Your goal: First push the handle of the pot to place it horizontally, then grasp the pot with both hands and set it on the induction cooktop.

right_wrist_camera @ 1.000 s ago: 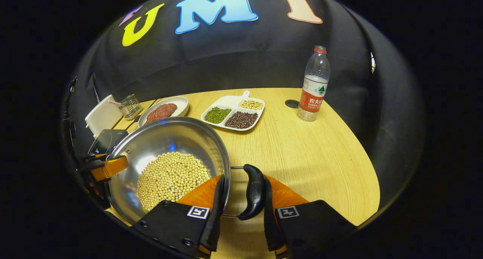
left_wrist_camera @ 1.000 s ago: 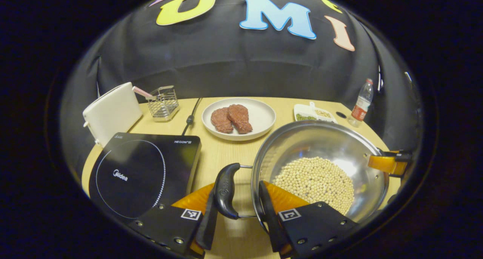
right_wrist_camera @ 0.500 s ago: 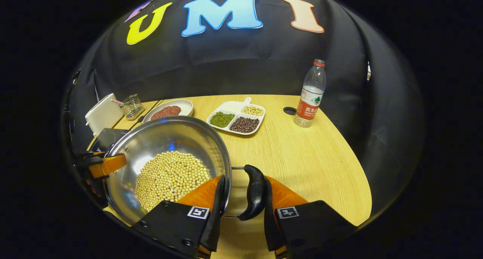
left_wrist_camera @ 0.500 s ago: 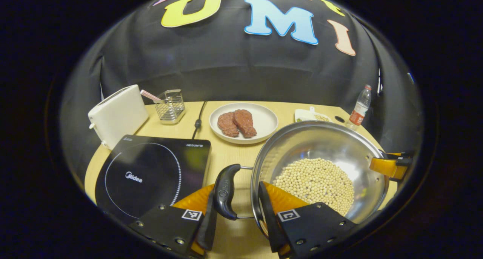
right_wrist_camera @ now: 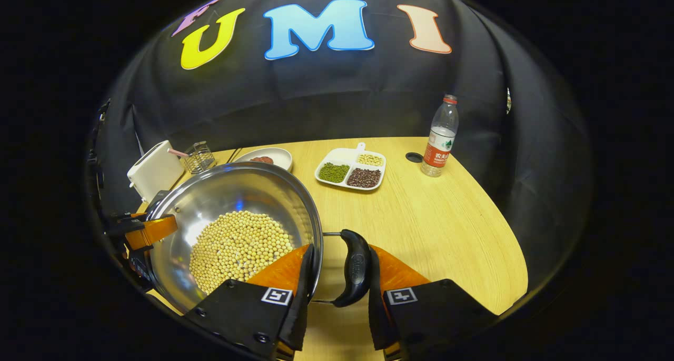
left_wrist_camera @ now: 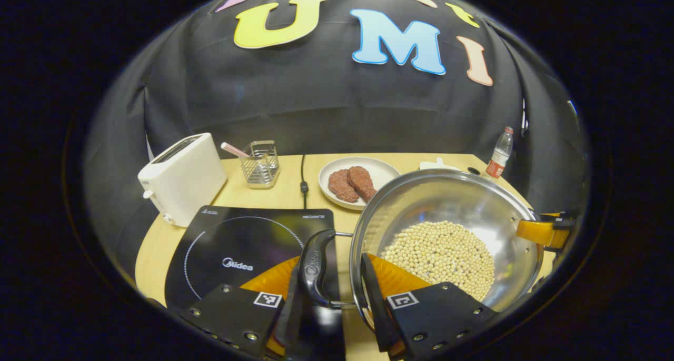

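The pot (left_wrist_camera: 447, 234), a shiny steel bowl half full of pale beans (left_wrist_camera: 439, 253), hangs beside the cooktop (left_wrist_camera: 247, 248), left tongs (left_wrist_camera: 329, 292) and right tongs (right_wrist_camera: 334, 287) each clenched on a black side handle (left_wrist_camera: 315, 266)

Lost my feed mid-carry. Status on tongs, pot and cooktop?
Left tongs and right tongs each shut on a pot handle. Pot, beans inside, beside cooktop, not on it. Nothing on cooktop.
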Available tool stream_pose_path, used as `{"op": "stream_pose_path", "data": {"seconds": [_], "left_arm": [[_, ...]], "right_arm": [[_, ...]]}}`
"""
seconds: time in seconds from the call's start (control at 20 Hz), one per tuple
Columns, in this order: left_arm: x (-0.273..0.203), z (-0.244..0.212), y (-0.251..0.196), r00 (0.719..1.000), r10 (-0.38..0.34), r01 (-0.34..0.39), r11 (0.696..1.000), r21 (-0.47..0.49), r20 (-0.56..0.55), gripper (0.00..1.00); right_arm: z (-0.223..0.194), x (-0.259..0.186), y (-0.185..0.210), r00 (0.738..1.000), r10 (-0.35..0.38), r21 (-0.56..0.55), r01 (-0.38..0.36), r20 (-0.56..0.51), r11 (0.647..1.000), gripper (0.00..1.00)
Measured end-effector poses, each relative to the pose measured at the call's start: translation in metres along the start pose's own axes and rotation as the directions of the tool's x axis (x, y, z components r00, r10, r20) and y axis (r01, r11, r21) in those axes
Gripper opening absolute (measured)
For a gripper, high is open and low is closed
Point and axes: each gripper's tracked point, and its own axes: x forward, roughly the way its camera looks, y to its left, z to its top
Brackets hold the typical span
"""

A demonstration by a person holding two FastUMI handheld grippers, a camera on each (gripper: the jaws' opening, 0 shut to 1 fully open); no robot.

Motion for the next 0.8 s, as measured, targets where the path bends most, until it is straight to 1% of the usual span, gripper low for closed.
{"op": "stream_pose_path", "data": {"seconds": [0.05,0.1,0.15,0.2,0.25,0.35,0.4,0.45,0.5,0.55,0.6,0.65,0.7,0.75,0.8], "left_arm": [[-0.003,0.0,0.008,1.0,0.003,-0.003,1.0,-0.005,-0.001,0.57],[-0.006,0.001,0.016,1.0,0.007,-0.007,1.0,-0.009,0.003,0.57],[-0.009,0.001,0.025,1.0,0.011,-0.011,1.0,-0.006,0.004,0.57],[-0.012,0.002,0.033,1.0,0.016,-0.016,1.0,-0.004,0.006,0.54],[-0.014,0.002,0.042,1.0,0.019,-0.019,1.0,-0.002,0.006,0.54],[-0.02,0.003,0.06,1.0,0.026,-0.026,1.0,0.0,0.008,0.54],[-0.021,0.002,0.069,1.0,0.028,-0.028,1.0,-0.001,0.003,0.57],[-0.022,0.002,0.076,1.0,0.03,-0.03,1.0,-0.003,0.002,0.57],[-0.022,0.003,0.085,0.999,0.033,-0.033,0.999,-0.005,0.002,0.54],[-0.021,0.004,0.092,0.999,0.035,-0.035,0.999,-0.006,0.004,0.57],[-0.023,0.004,0.1,0.999,0.037,-0.036,0.999,-0.005,0.005,0.57],[-0.023,0.004,0.108,0.999,0.038,-0.038,0.999,-0.004,0.005,0.57],[-0.023,0.005,0.115,0.999,0.039,-0.039,0.999,-0.004,0.008,0.54],[-0.023,0.005,0.123,0.999,0.04,-0.04,0.999,-0.005,0.007,0.57],[-0.026,0.006,0.128,0.999,0.042,-0.042,0.999,-0.006,0.006,0.57]], "right_arm": [[0.001,-0.003,0.008,1.0,0.002,-0.003,-0.002,0.005,1.0,0.51],[0.001,-0.004,0.016,1.0,0.004,-0.004,-0.004,0.007,1.0,0.47],[0.002,-0.004,0.023,1.0,0.009,-0.004,-0.009,0.008,1.0,0.51],[0.002,-0.003,0.031,1.0,0.015,0.0,-0.015,0.005,1.0,0.47],[0.001,-0.004,0.039,1.0,0.021,0.004,-0.021,0.004,1.0,0.51],[0.002,-0.006,0.055,1.0,0.028,0.006,-0.028,0.005,1.0,0.5],[0.002,-0.007,0.063,0.999,0.031,0.005,-0.031,0.009,1.0,0.47],[0.002,-0.006,0.071,0.999,0.033,0.004,-0.033,0.008,0.999,0.47],[0.003,-0.006,0.078,0.999,0.036,0.007,-0.036,0.009,0.999,0.51],[0.003,-0.004,0.085,0.999,0.038,0.008,-0.039,0.01,0.999,0.48],[0.005,-0.004,0.092,0.999,0.039,0.009,-0.04,0.011,0.999,0.51],[0.005,-0.002,0.099,0.999,0.04,0.01,-0.04,0.013,0.999,0.51],[0.006,-0.002,0.106,0.999,0.042,0.011,-0.042,0.013,0.999,0.47],[0.007,-0.001,0.113,0.999,0.043,0.013,-0.044,0.013,0.999,0.5],[0.007,0.0,0.12,0.999,0.046,0.015,-0.046,0.013,0.999,0.51]]}}
